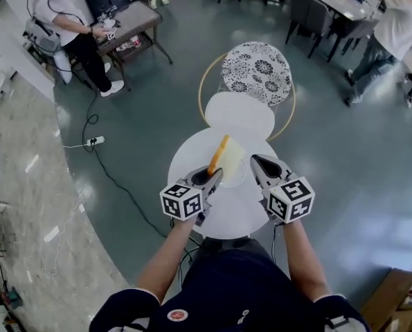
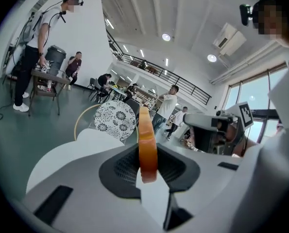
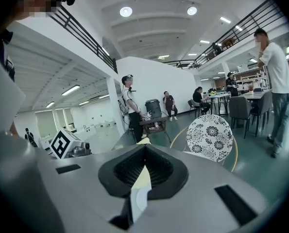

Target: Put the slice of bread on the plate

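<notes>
One slice of bread (image 1: 224, 154) hangs on edge over the plate (image 1: 240, 176), clamped in the left tongs (image 1: 215, 174), right tongs (image 1: 256, 160) pressed together empty beside the plate, and dropped tilted it could tumble off.

You've got the bread up on edge over the plate.

The slice of bread (image 1: 226, 155) is pale on its face with an orange-brown crust, and it's standing on its side, crust running along the left. Your left gripper (image 1: 216, 175) has it pinched at the near end; in that gripper's own view the slice (image 2: 147, 144) shows edge-on, upright between the jaws. The plate (image 1: 239, 178) is round and white, lying flat right under the slice. Whether bread and plate touch can't be made out.
</notes>
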A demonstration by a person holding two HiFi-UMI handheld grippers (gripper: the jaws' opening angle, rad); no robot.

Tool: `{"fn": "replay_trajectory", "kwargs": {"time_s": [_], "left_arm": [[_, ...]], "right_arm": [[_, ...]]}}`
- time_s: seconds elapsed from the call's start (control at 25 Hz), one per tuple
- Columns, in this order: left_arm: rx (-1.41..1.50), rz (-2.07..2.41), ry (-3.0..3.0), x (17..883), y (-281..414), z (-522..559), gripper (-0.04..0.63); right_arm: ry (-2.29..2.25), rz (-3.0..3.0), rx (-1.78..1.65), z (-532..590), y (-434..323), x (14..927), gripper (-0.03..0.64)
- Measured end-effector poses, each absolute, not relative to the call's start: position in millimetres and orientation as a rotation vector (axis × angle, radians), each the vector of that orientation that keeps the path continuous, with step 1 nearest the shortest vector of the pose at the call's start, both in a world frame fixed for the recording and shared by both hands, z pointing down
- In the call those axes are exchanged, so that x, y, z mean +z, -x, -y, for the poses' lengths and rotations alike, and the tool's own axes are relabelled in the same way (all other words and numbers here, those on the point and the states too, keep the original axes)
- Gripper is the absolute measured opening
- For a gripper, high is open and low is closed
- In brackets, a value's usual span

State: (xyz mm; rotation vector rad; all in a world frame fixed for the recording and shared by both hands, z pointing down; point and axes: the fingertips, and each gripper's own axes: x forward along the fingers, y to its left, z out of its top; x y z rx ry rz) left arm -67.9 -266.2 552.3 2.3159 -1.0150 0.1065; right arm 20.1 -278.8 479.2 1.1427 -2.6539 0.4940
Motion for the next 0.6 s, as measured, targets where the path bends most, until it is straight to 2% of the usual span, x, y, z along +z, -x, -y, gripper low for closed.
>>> {"fn": "replay_trajectory", "kwargs": {"time_s": [0.6], "left_arm": [[0.115,0.889,-2.159,649.4,47.0,288.2,0.092]], "right_arm": [[-1.219,2.497,0.625,294.9,-28.2,532.3,0.006]]}}
